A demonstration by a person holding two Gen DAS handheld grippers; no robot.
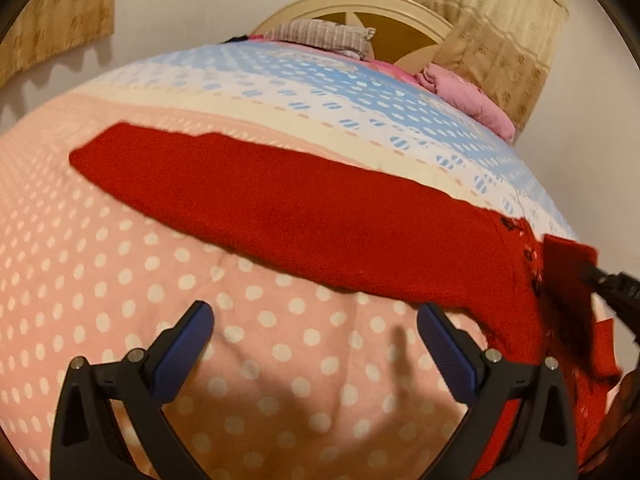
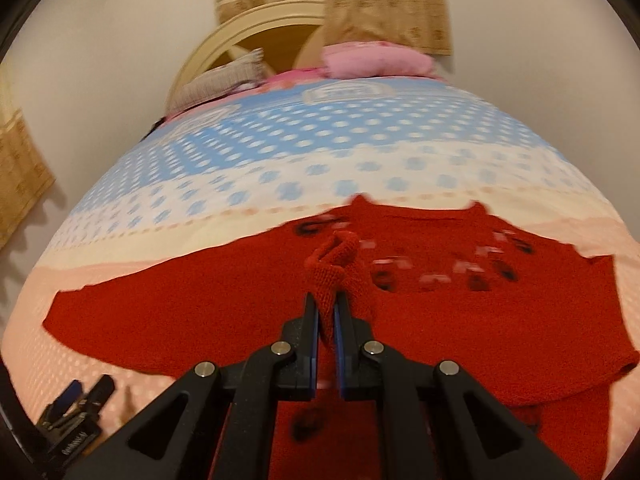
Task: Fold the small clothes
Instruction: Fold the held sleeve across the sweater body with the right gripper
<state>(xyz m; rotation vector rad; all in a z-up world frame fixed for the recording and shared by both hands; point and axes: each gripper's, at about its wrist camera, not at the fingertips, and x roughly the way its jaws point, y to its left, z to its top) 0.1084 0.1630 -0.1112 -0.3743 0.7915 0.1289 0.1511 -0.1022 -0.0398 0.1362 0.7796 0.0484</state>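
1. Left gripper (image 1: 314, 322), black two-finger frame with blue ribbed pads; jaws spread wide, nothing between them; poised above the bare pink part of the bedspread, near the lower edge of the garment; it also shows at the lower left edge of the right wrist view (image 2: 86, 394).
2. Right gripper (image 2: 326, 304), same black frame and blue pads; jaws pressed together, pinching a bunched fold of the red knit; the pinched fold stands up above the pads as a small loop; in the left wrist view its black tip enters from the right edge (image 1: 600, 280) beside a raised red flap.
3. Red knitted sweater (image 1: 280, 208), the task's garment; spread flat across the bed; in the left wrist view one long sleeve runs to the left, the body lies to the right; in the right wrist view (image 2: 180, 320) dark and pale motifs show on the chest, blurred beyond reading.
4. Quilted bedspread (image 1: 120, 300), pink with white dots at the near end, a cream band in the middle, blue with white dots at the far end; it bears the sweater.
5. Striped grey-brown pillow (image 1: 320, 36); at the head of the bed, left of centre.
6. Cream curved wooden headboard (image 1: 360, 2); behind the pillow.
7. Pink crumpled bedding (image 1: 468, 100); at the far right corner of the bed.
8. Beige patterned curtains (image 1: 500, 20); against the white wall, right of the headboard; a second panel at the far left.
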